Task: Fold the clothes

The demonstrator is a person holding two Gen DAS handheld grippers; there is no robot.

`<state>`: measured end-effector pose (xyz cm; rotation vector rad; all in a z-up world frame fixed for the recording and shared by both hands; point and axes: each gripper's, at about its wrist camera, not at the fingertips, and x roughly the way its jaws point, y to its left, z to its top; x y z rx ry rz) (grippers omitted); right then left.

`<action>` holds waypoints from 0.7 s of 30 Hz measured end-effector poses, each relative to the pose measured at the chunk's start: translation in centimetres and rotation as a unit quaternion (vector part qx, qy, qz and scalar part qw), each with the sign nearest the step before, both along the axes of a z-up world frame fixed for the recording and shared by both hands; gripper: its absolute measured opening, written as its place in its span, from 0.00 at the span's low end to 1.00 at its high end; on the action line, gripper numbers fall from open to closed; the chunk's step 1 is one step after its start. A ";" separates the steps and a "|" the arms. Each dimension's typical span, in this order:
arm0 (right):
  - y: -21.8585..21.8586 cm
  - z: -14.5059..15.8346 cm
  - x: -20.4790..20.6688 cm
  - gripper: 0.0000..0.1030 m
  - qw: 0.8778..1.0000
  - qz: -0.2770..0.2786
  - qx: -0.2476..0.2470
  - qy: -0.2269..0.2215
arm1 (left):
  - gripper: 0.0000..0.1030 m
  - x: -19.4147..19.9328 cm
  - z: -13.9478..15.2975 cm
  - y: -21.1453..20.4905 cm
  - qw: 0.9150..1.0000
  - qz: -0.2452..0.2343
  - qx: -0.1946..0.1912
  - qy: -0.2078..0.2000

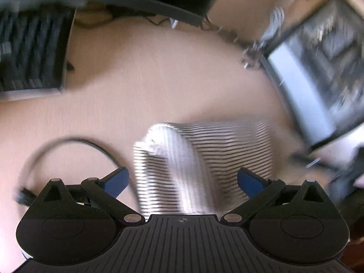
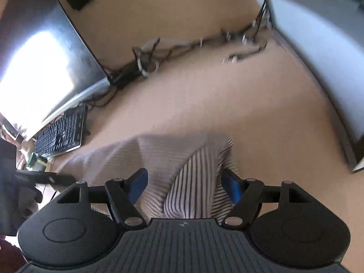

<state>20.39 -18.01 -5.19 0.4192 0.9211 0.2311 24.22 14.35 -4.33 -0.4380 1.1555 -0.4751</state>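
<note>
Striped cloth: a white garment with thin dark stripes (image 1: 204,154) is seen lying on the pale worktop (image 1: 147,79), bunched and partly doubled over, just ahead of both grippers.
Fold state: one flap is laid back so that a paler, ribbed-looking side shows; the fold is judged unfinished, since the edges are not squared.
Left gripper (image 1: 183,180): its blue fingers (image 1: 116,182) are spread wide, with the cloth between them but not pinched; nothing is held.
Right gripper (image 2: 184,185): its fingers (image 2: 138,185) are parted on either side of a raised striped ridge; the pads do not appear to press on it, though blur makes this uncertain.
Handling: the fabric is judged light, limp and thin; it will sag and drag on the worktop and cannot be pushed into shape, only lifted and laid.
Where to take hold: a corner or a hem at an outer edge is judged best, one per gripper, so that one layer is raised rather than the whole heap.
Surroundings: a keyboard (image 2: 60,134), a monitor (image 2: 45,68) and loose cables (image 2: 150,59) are set well apart from the cloth.
</note>
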 end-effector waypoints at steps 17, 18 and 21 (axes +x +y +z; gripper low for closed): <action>1.9 1.1 11.5 0.28 0.996 0.061 -0.034 -0.061 | 0.59 8.7 1.3 -2.2 0.996 0.060 -0.044 -0.045; 1.9 1.3 12.1 0.28 0.995 0.061 -0.040 -0.068 | 0.59 9.1 1.7 -2.1 0.996 0.061 -0.044 -0.052; 0.9 1.0 13.2 0.29 0.996 0.054 -0.042 -0.064 | 0.59 9.3 1.2 -1.8 0.996 0.064 -0.030 -0.046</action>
